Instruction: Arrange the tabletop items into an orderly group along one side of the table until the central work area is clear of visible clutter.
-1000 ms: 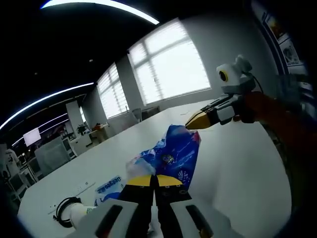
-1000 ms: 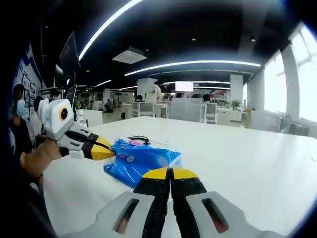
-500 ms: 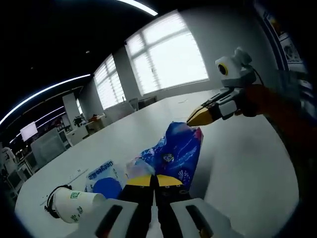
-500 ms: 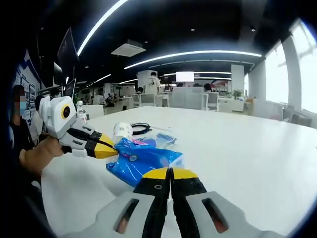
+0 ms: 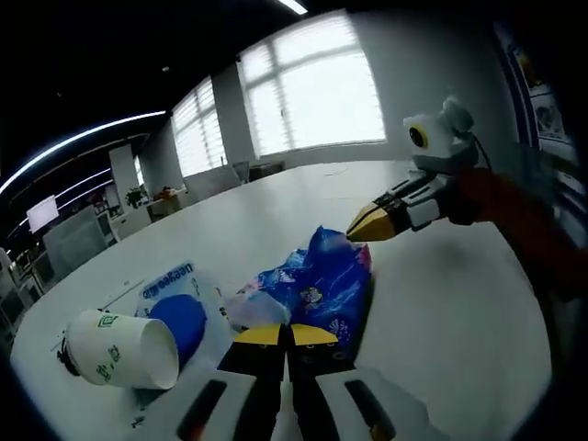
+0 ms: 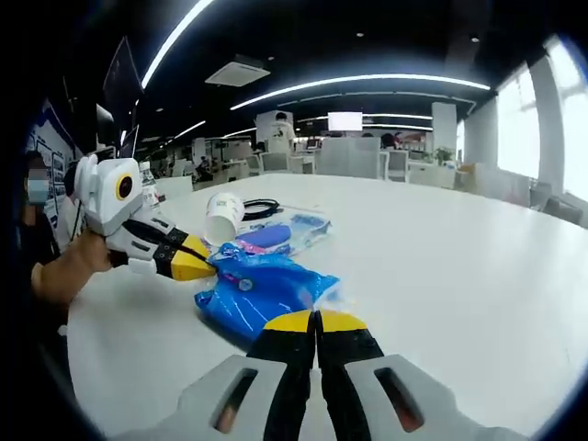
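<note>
A big open-plan office, ceiling light strips overhead and bright blinds along one wall; the long white table (image 6: 478, 266) runs out bare across most of its top. The clutter sits in one loose bunch. A crinkly blue plastic bag (image 6: 260, 296) lies flat on the table, and in the left gripper view the same bag (image 5: 322, 285) stretches its long axis away from the camera, from that gripper's tips towards the other tool. Just beyond it, a white paper cup (image 5: 122, 349) lies on its side with its mouth open towards the bag, beside a flat clear packet with a blue pad (image 5: 179, 317) inside; a black cable (image 6: 260, 209) coils behind them.

The left gripper (image 5: 290, 336) has its yellow-tipped jaws pressed together right at the near edge of the bag; whether film is pinched between them I cannot tell. The right gripper (image 6: 317, 321) also has its jaws together with nothing visible between, hanging just short of the bag's near end. From the left gripper view its yellow tip (image 5: 372, 223) sits at the bag's far, raised end.

So each tool stands at one end of the bag's length, the bag between them. To my eye neither is clearly nearer; a push or pull along that axis would carry it towards the cup and packet.
</note>
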Action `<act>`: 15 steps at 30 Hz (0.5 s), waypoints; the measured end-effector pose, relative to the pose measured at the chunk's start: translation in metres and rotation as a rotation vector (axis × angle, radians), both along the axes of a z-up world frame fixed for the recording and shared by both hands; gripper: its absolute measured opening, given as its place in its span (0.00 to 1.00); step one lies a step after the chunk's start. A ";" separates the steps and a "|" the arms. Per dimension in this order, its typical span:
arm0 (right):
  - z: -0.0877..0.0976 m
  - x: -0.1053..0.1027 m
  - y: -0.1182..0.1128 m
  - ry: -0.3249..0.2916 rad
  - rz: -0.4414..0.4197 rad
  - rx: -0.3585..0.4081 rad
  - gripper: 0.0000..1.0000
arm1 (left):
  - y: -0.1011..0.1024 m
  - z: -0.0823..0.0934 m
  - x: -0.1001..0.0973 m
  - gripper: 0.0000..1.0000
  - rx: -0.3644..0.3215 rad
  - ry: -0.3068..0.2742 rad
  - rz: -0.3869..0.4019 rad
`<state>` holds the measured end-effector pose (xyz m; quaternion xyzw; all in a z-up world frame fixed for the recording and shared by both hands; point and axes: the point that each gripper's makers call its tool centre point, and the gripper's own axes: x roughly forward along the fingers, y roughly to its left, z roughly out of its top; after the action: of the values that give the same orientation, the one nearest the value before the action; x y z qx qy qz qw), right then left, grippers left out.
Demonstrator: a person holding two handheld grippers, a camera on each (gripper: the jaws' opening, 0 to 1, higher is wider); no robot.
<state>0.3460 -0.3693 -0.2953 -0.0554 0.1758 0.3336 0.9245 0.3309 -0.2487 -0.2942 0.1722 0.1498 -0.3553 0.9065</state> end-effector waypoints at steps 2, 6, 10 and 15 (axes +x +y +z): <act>-0.001 0.000 0.000 0.001 0.000 -0.004 0.00 | 0.000 0.000 0.001 0.00 -0.004 0.006 -0.002; 0.001 -0.002 0.001 0.004 0.005 -0.007 0.00 | 0.001 -0.002 0.001 0.00 -0.014 0.011 0.000; 0.002 -0.008 0.005 -0.011 0.013 -0.034 0.00 | 0.001 -0.002 -0.001 0.00 -0.001 0.008 -0.020; 0.001 -0.007 0.000 -0.007 0.008 -0.077 0.01 | 0.007 0.003 -0.003 0.05 0.004 0.012 -0.031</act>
<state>0.3394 -0.3695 -0.2942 -0.0929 0.1850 0.3302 0.9209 0.3283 -0.2418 -0.2915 0.1739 0.1533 -0.3702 0.8996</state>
